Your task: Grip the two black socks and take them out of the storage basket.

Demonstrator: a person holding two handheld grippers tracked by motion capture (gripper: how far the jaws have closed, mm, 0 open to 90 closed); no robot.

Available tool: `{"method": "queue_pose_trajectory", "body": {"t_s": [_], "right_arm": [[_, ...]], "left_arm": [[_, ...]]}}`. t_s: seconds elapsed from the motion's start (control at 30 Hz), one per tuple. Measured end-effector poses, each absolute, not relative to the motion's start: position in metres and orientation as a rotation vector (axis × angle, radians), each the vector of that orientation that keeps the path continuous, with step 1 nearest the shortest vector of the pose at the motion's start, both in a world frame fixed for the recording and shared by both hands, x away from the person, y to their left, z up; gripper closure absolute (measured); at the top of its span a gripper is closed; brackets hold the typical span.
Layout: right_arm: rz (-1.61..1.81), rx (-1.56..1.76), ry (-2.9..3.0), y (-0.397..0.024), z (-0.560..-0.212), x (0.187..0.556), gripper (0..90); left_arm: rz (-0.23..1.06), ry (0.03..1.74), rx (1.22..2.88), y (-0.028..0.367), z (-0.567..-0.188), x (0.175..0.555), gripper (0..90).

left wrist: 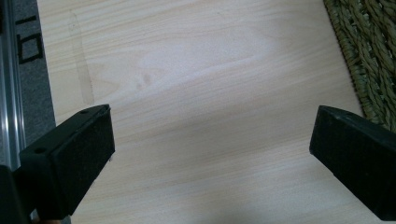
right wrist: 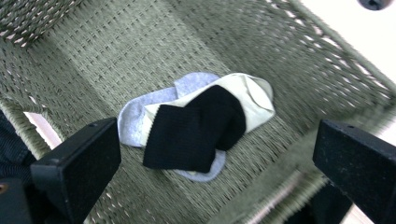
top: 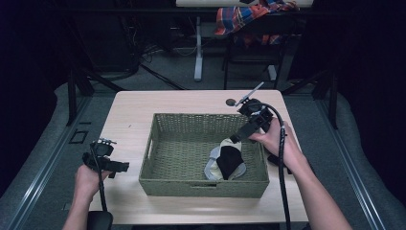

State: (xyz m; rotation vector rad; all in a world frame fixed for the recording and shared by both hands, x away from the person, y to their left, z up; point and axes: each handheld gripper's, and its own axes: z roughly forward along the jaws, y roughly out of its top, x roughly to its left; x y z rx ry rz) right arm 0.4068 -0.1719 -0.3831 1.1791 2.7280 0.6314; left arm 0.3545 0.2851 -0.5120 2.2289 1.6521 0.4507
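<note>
High view: right claw [top: 238, 136] tilted over basket [top: 163, 177].

Pale wooden table [top: 129, 110] on grey floor [top: 43, 158], plaid cloth [top: 249, 17] draped over a dark chair [top: 251, 52] behind, white table leg [top: 198, 48], tangled cables [top: 153, 52], small dark disc [top: 231, 101] on tabletop.
</note>
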Motion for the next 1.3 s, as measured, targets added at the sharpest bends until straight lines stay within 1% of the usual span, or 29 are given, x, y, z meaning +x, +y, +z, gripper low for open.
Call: {"method": "queue_pose_trajectory", "body": {"t_s": [0.07, 0.37, 0.4, 0.5, 0.57, 0.6, 0.63, 0.67, 0.9, 1.03, 1.13, 1.23, 1.3], "right_arm": [[0.621, 1.169, 2.746, -0.162, -0.39, 0.409, 2.4], [0.551, 1.157, 2.809, -0.146, -0.412, 0.413, 6.9], [0.54, 1.159, 2.812, -0.142, -0.419, 0.413, 10.0], [0.532, 1.163, 2.823, -0.138, -0.425, 0.414, 12.7], [0.518, 1.158, 2.84, -0.132, -0.435, 0.414, 15.5], [0.511, 1.158, 2.842, -0.13, -0.439, 0.414, 18.4], [0.511, 1.158, 2.842, -0.13, -0.439, 0.414, 18.4], [0.483, 1.151, 2.867, -0.125, -0.447, 0.413, 21.8], [0.373, 1.152, 2.915, -0.108, -0.475, 0.412, 26.4], [0.289, 1.157, 2.924, -0.102, -0.488, 0.415, 33.1], [0.237, 1.163, 2.926, -0.099, -0.496, 0.418, 35.1], [0.205, 1.15, 2.923, -0.097, -0.502, 0.418, 43.9], [0.186, 1.152, 2.926, -0.098, -0.505, 0.419, 57.0]], "left_arm": [[0.45, 1.653, 2.228, 0.285, -0.512, 0.355, 0.2], [0.448, 1.653, 2.228, 0.285, -0.512, 0.355, 0.2], [0.453, 1.653, 2.228, 0.285, -0.512, 0.355, 0.2], [0.453, 1.653, 2.228, 0.285, -0.512, 0.355, 0.2], [0.448, 1.654, 2.229, 0.285, -0.512, 0.355, 0.2], [0.447, 1.654, 2.229, 0.285, -0.512, 0.355, 0.2], [0.447, 1.654, 2.229, 0.285, -0.512, 0.355, 0.2], [0.448, 1.654, 2.229, 0.286, -0.512, 0.355, 0.2], [0.445, 1.655, 2.231, 0.286, -0.512, 0.355, 0.2], [0.442, 1.652, 2.237, 0.285, -0.513, 0.355, 0.2], [0.444, 1.65, 2.237, 0.285, -0.513, 0.355, 0.2], [0.446, 1.654, 2.235, 0.286, -0.513, 0.355, 0.2], [0.442, 1.654, 2.236, 0.286, -0.513, 0.355, 0.2]]}}
